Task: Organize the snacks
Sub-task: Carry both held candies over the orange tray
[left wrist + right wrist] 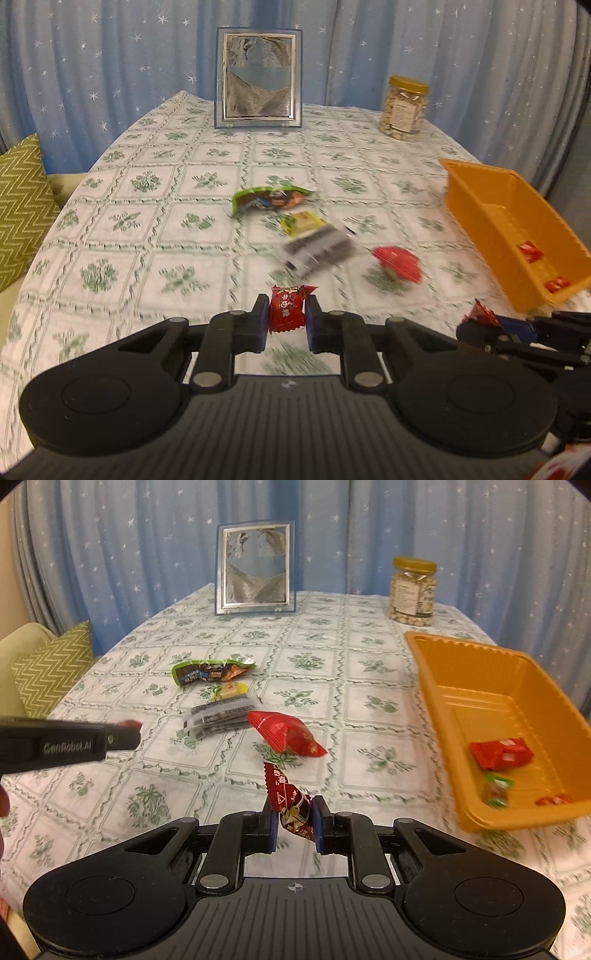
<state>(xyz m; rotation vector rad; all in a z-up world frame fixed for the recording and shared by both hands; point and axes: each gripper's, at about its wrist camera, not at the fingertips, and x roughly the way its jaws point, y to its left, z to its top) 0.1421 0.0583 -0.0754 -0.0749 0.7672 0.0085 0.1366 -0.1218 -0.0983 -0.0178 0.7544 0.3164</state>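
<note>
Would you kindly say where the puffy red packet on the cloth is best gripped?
Grip the red packet at its flat crimped end nearest the orange tray, coming from above. The middle looks puffed and slippery, while that seam seems thin enough to pinch.

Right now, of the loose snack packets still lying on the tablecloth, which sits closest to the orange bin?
The red puffy packet. It lies at the right end of the cluster, nearest the orange bin; the green packet, yellow packet and dark packet lie farther left.

**Foil, plastic and printed cloth**

Glossy red foil wraps the candy (287, 308) between matt black plastic tongs (287, 325). The orange bin (436, 686) looks like smooth, shiny plastic. A soft printed cloth (332, 664) covers the desk. The jar (413, 590) is clear plastic, its lid glossy gold.
</note>
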